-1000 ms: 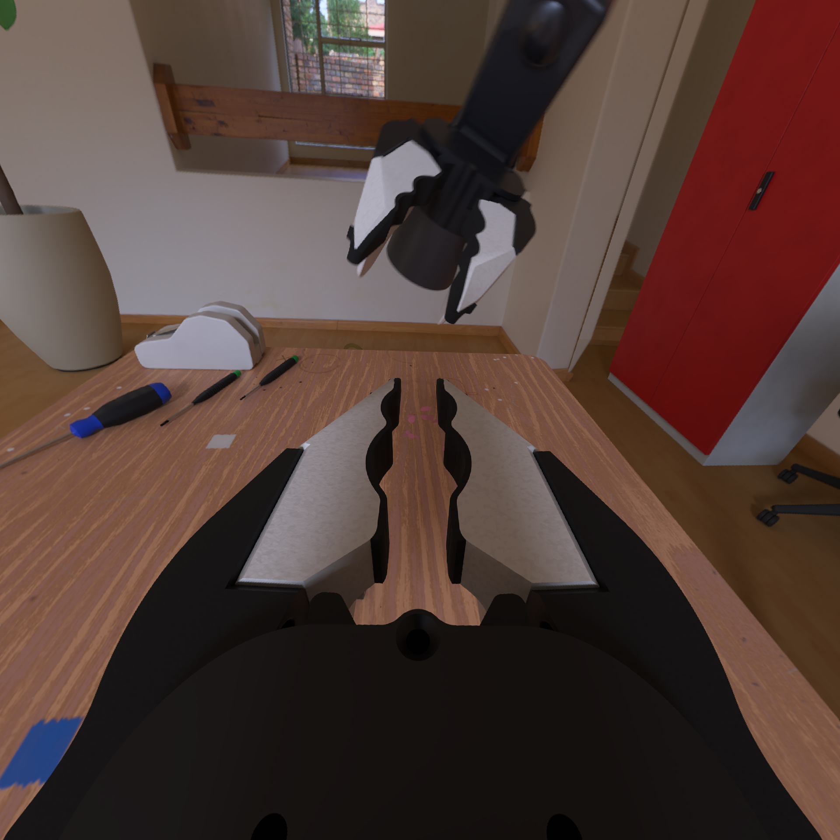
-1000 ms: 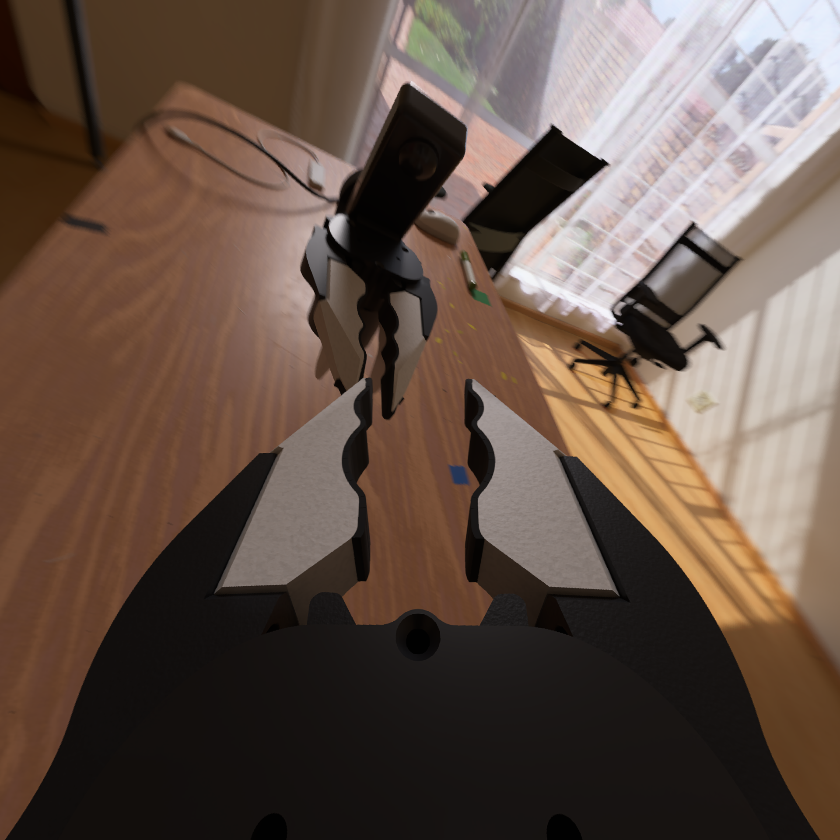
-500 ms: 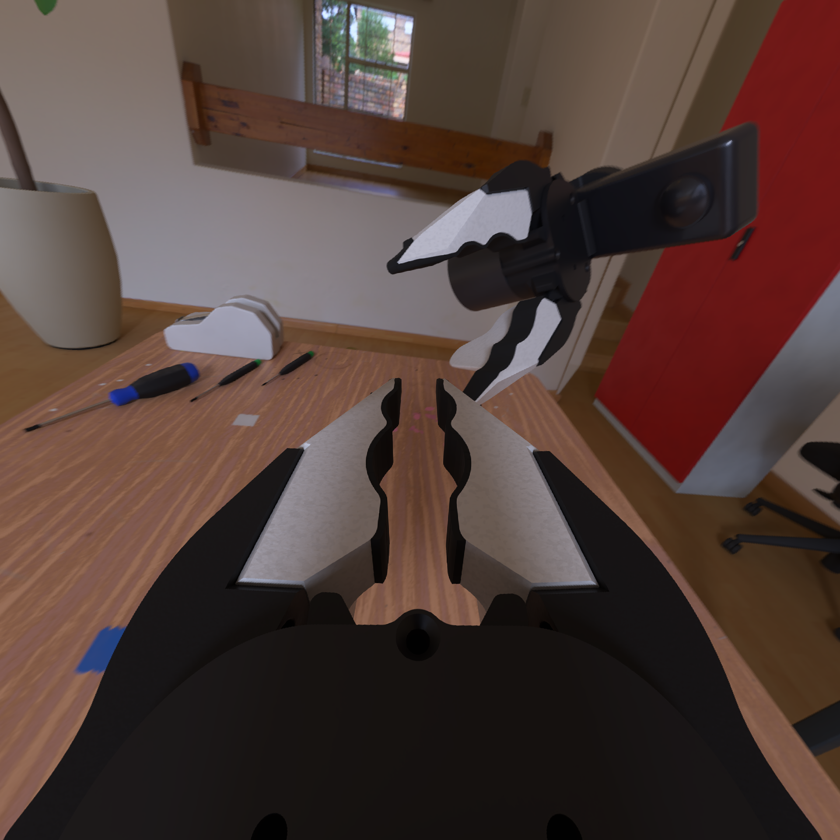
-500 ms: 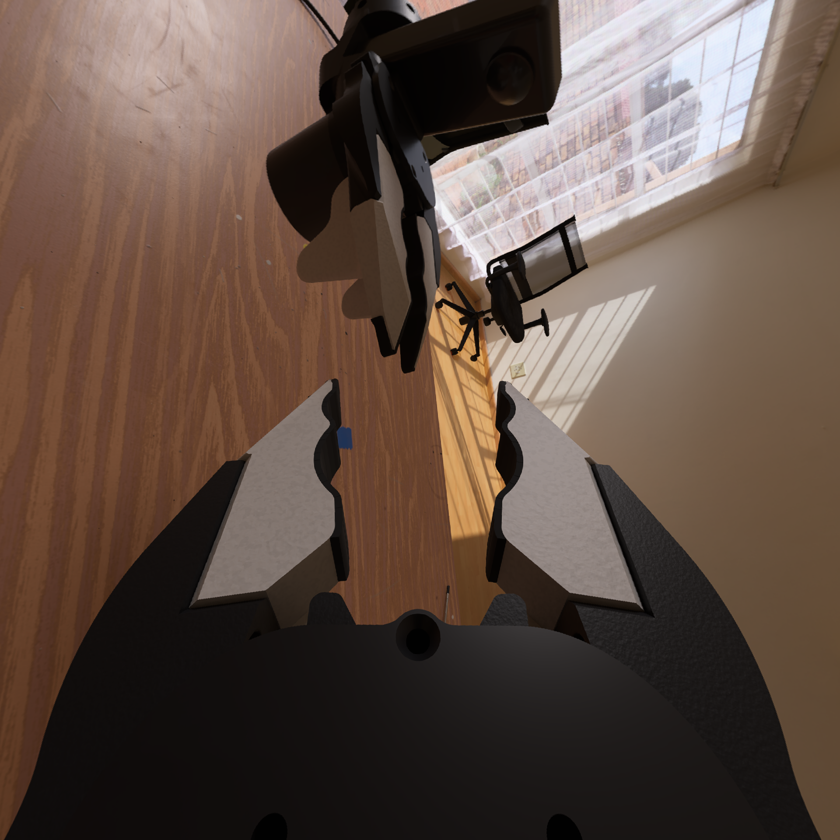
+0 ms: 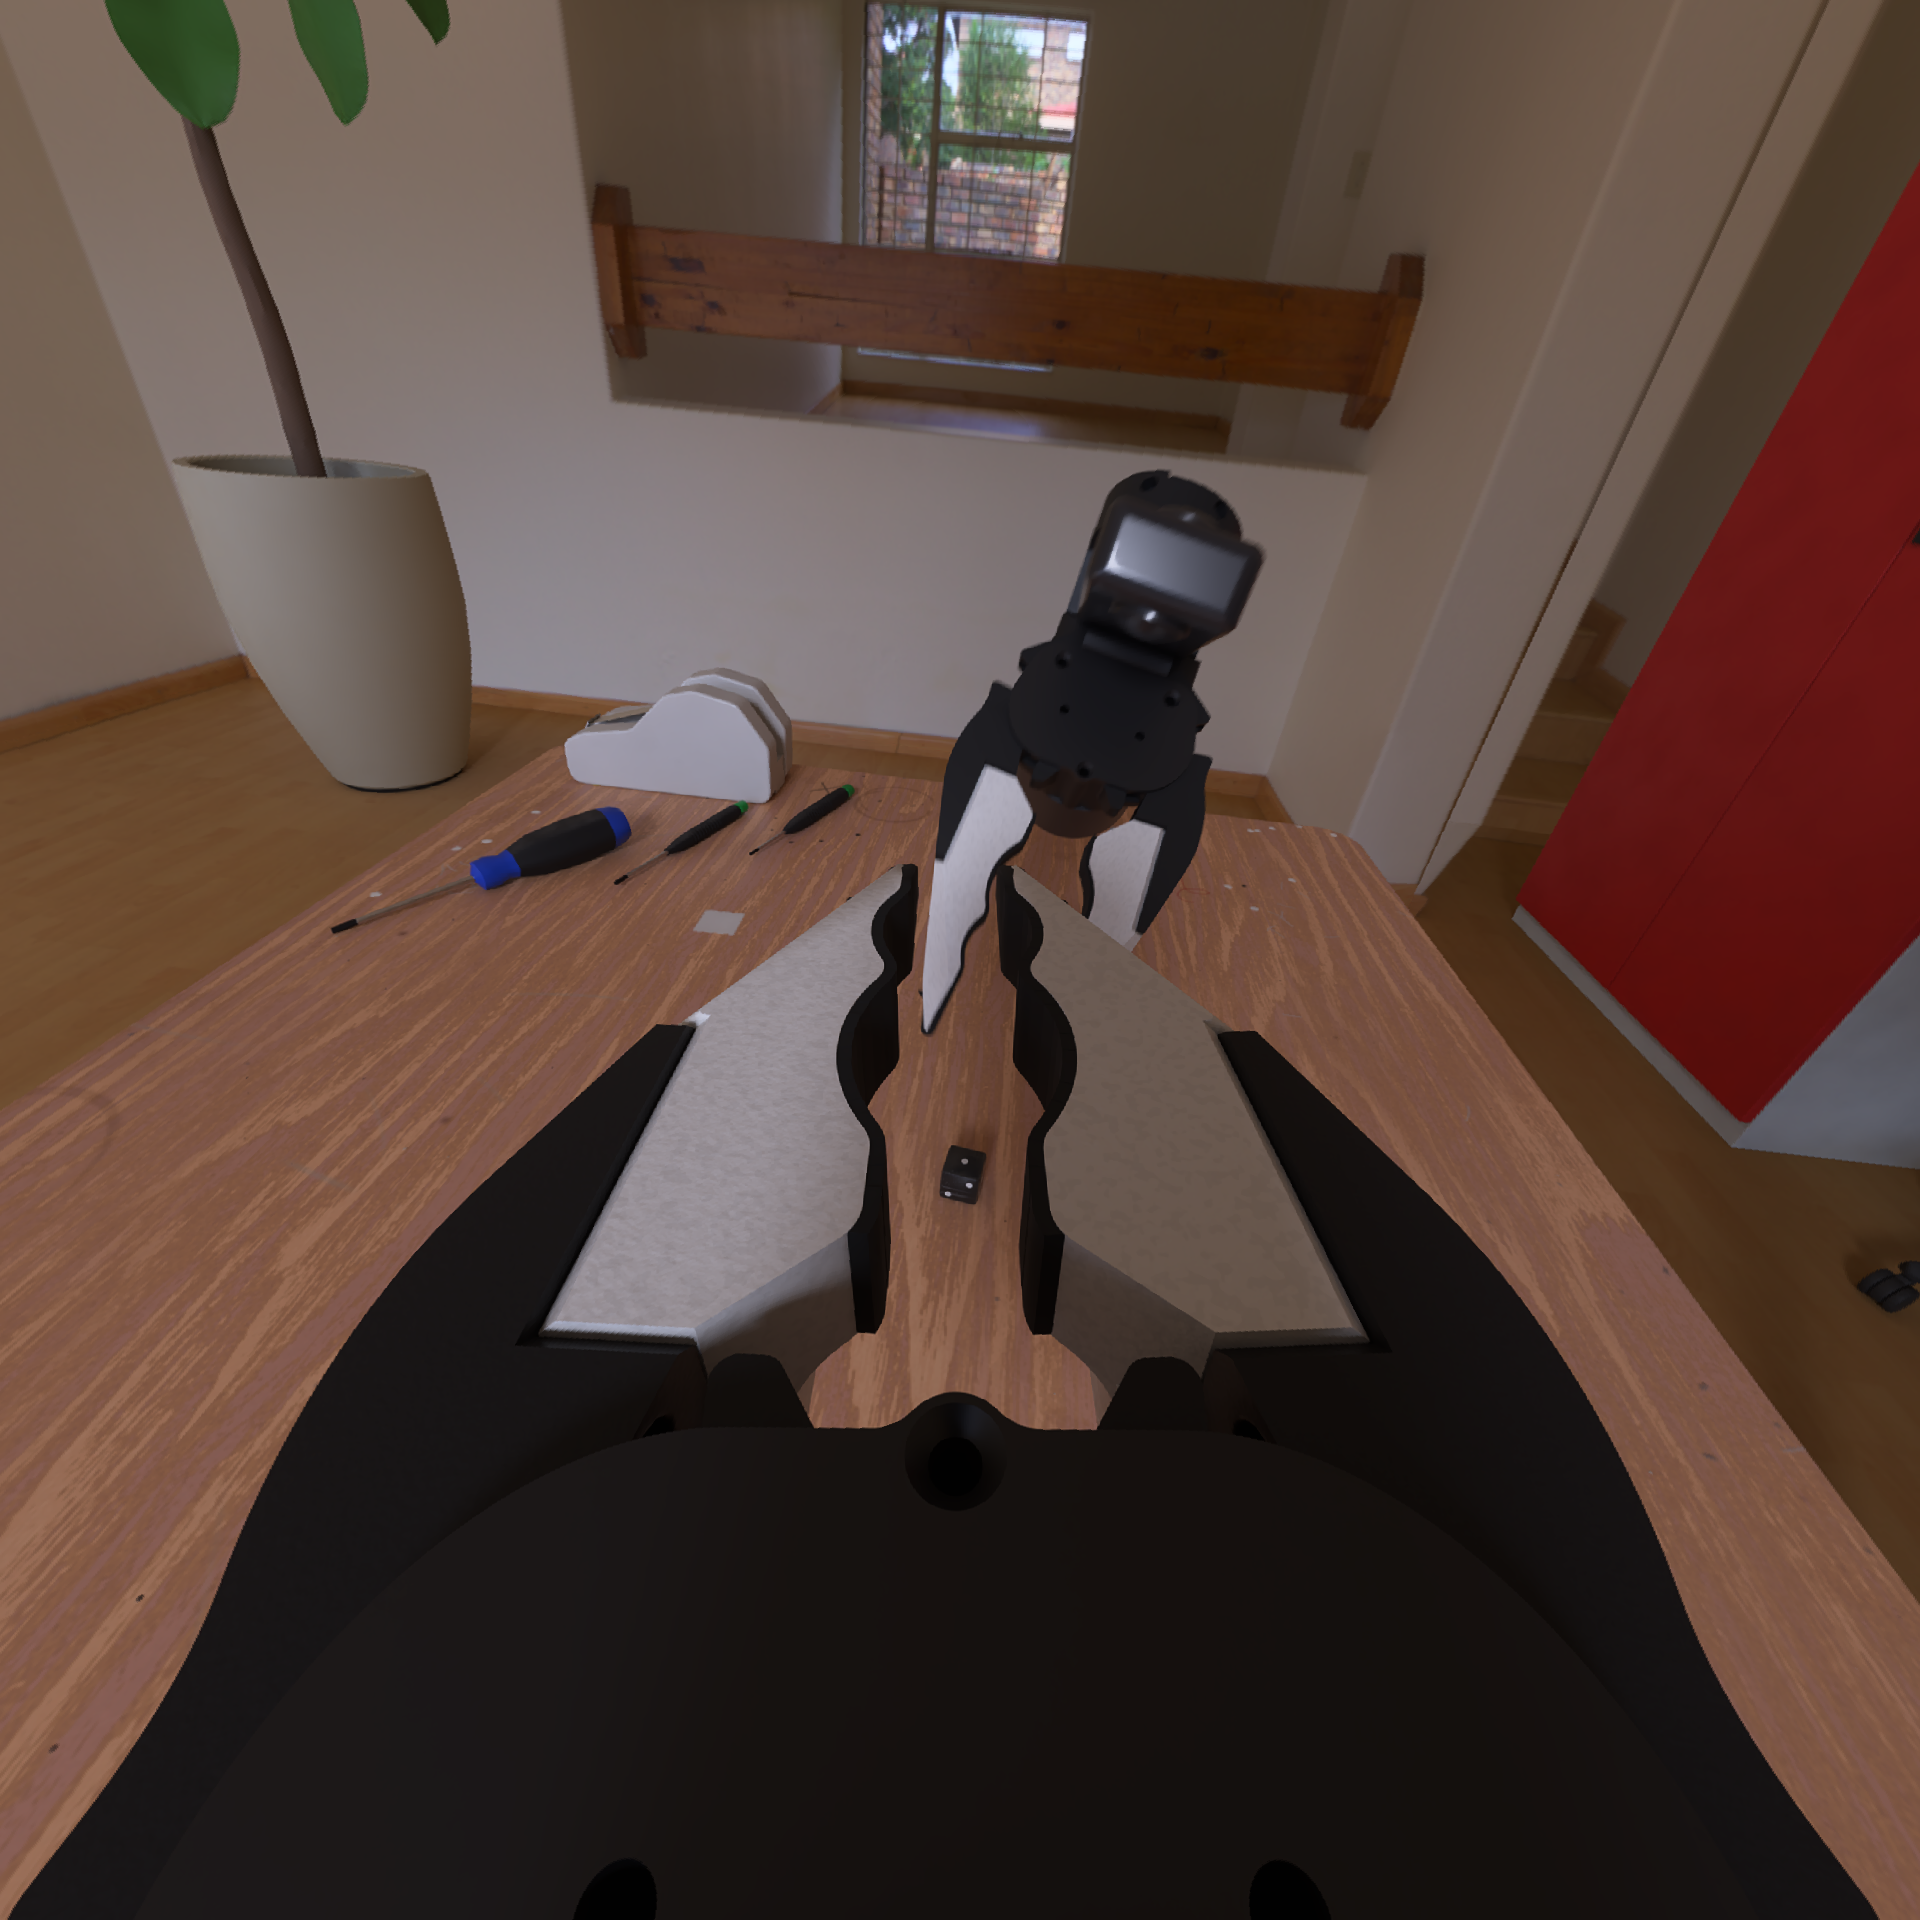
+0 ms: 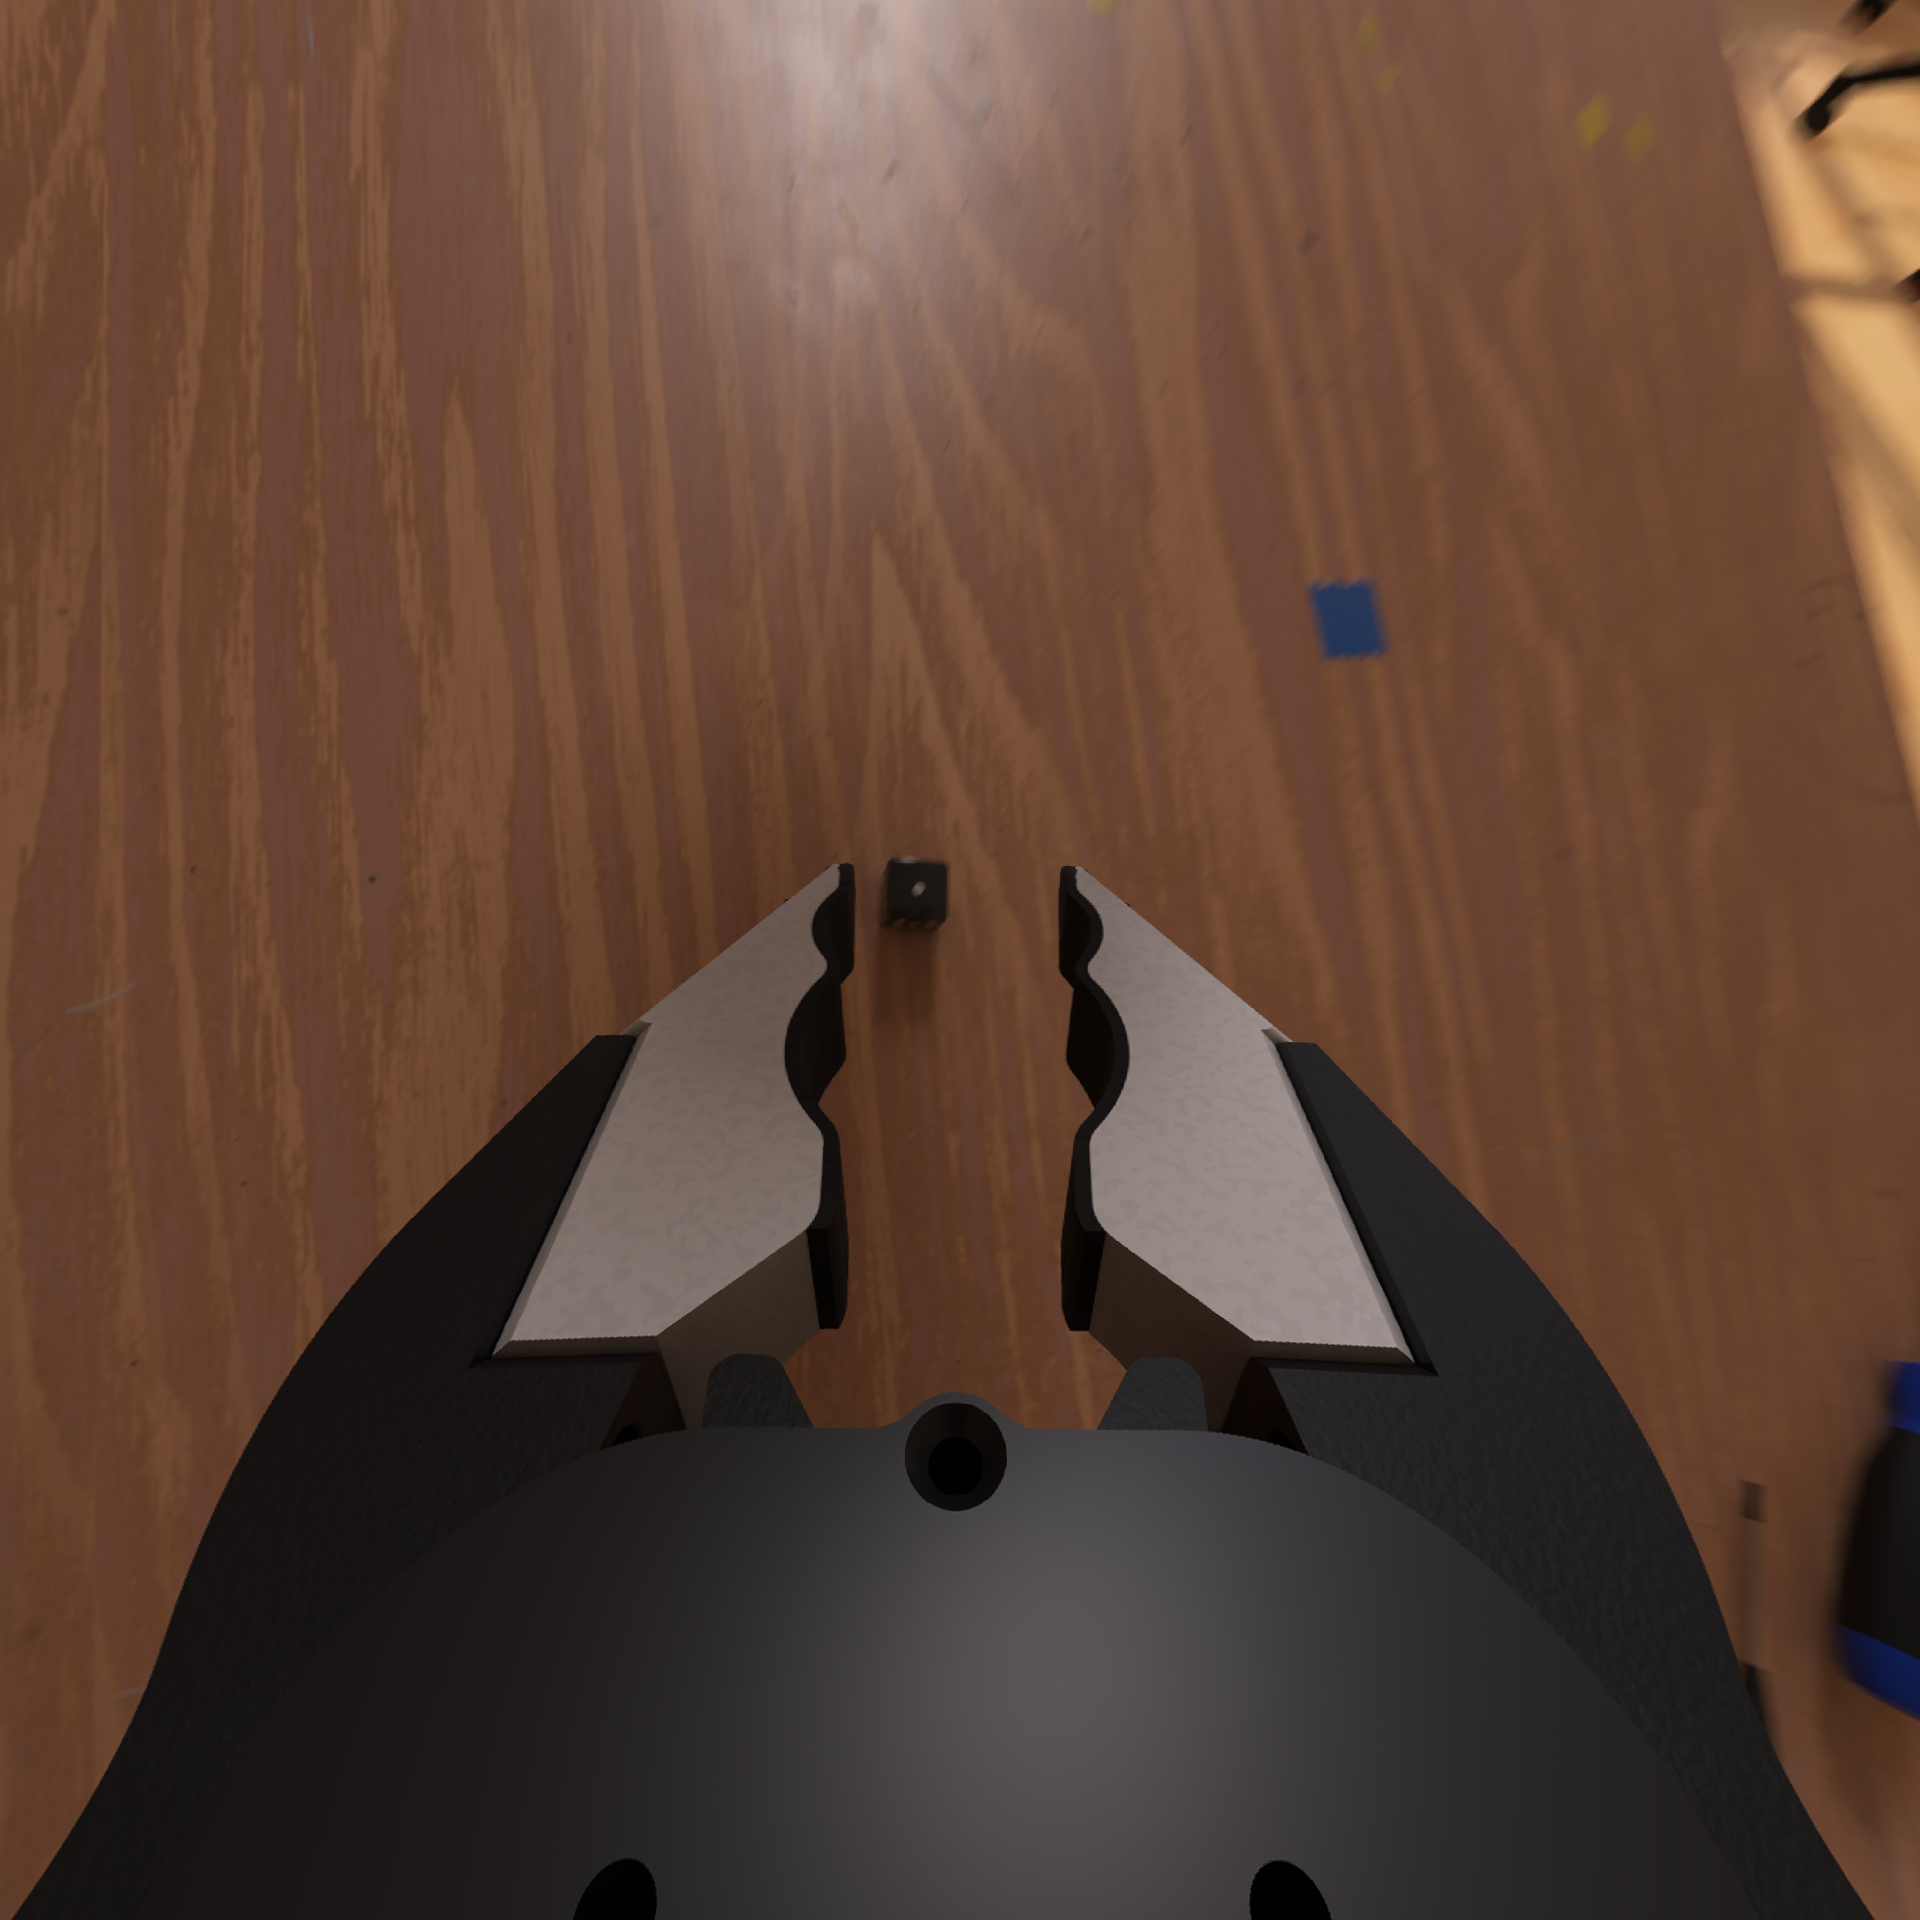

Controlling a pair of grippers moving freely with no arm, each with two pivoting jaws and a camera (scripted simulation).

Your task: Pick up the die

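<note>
Die (image 6: pixel 916 891), small, black and white-pipped, is seen resting on the wooden table (image 6: pixel 416 520), framed between the fingertips of the right gripper (image 6: pixel 956 894), whose jaws are spread moderately with nothing held; the left gripper (image 5: pixel 956 894) is kept above the table with jaws narrowly parted and empty; a blue-handled screwdriver (image 5: pixel 520 857) is laid well apart.

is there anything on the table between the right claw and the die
Nothing visible. The black die lies alone on bare wooden table, just beyond the open right claw, nearer its left fingertip. The blue tape patch sits well aside.
</note>
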